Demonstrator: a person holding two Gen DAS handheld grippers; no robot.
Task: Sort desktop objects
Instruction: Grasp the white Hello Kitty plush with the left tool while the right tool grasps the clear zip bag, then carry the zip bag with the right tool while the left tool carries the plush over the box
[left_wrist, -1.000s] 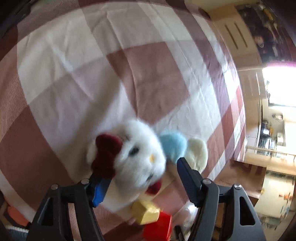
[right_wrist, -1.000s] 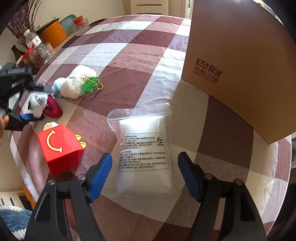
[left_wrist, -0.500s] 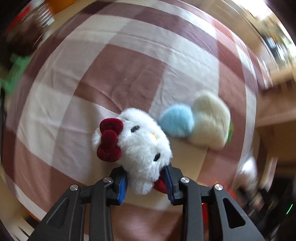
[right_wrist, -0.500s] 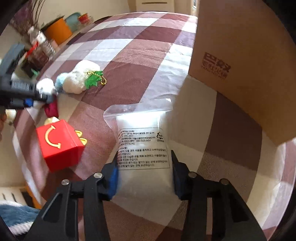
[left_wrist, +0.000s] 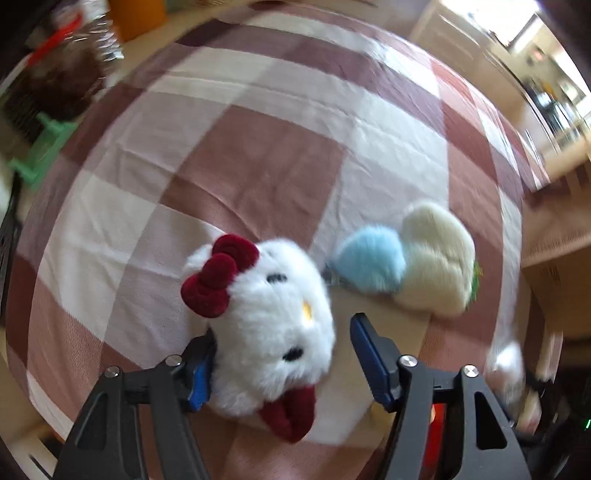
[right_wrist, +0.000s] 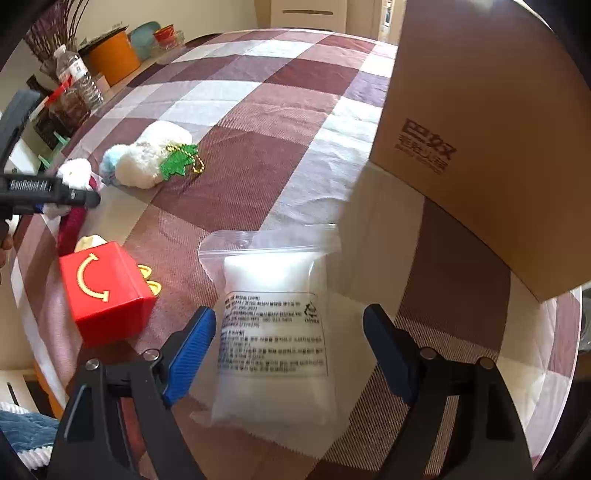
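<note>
Sorting looks barely begun — all 4 items lie loose on the checked cloth (right_wrist: 258, 92), none in the box (right_wrist: 491, 147). The left gripper (left_wrist: 280, 354) has just been opening, its jaws apart around the white cat plush (left_wrist: 273, 317). The right gripper (right_wrist: 288, 343), also just opening, straddles the flat clear bag (right_wrist: 275, 325) of white fill without pinching it.
</note>
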